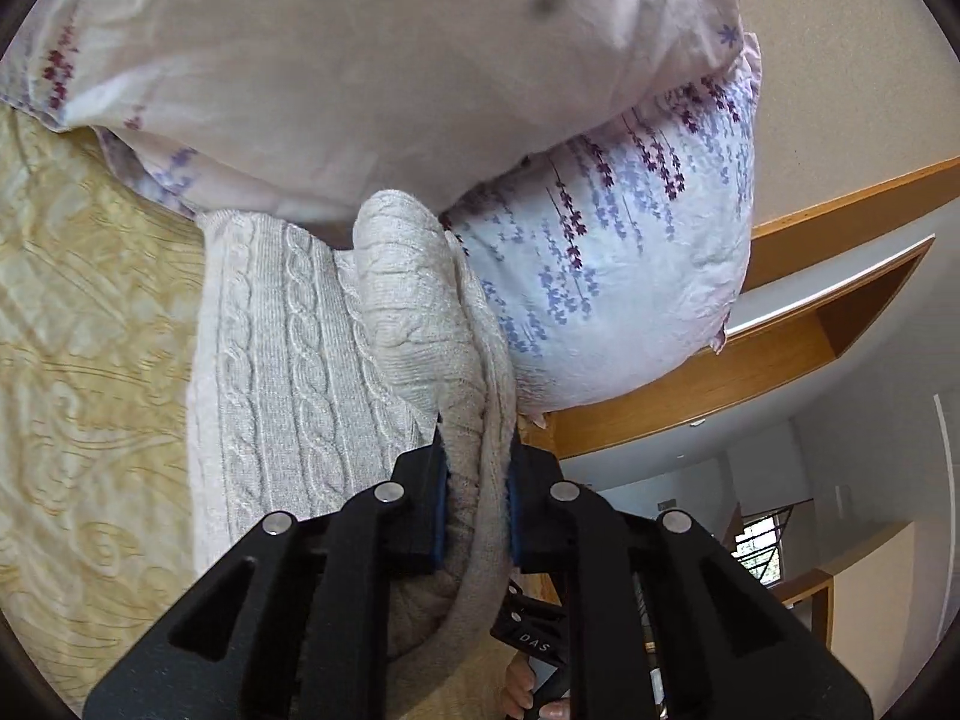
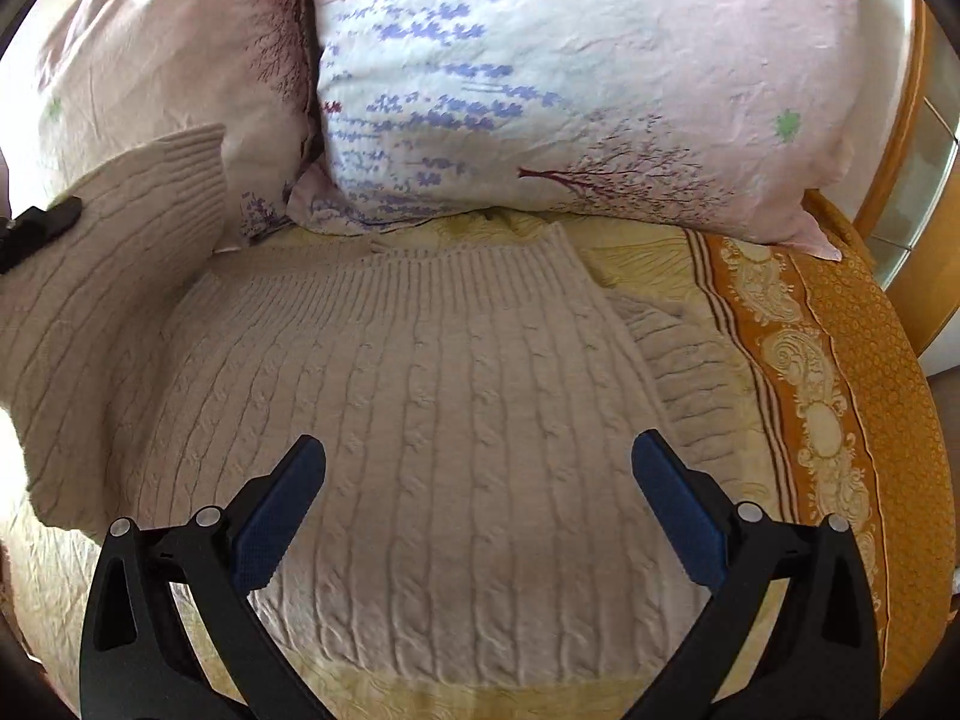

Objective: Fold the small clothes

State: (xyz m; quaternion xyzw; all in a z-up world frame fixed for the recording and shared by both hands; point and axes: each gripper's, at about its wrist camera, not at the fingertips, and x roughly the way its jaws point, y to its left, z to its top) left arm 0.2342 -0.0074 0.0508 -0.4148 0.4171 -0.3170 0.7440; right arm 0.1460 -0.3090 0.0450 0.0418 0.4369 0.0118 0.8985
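Note:
A cream cable-knit sweater lies spread on the bed, its ribbed hem toward the pillows. My left gripper is shut on a bunched fold of the sweater, the blue pads pressing the knit from both sides. In the right wrist view that lifted part stands up at the left, with a black tip of the left gripper on it. My right gripper hangs open over the sweater's body with nothing between its fingers.
Two floral pillows lean close behind the sweater, also seen as a pillow in the left wrist view. A yellow and orange patterned bedspread covers the bed. A wooden bed frame runs along the right. A hand shows under the left gripper.

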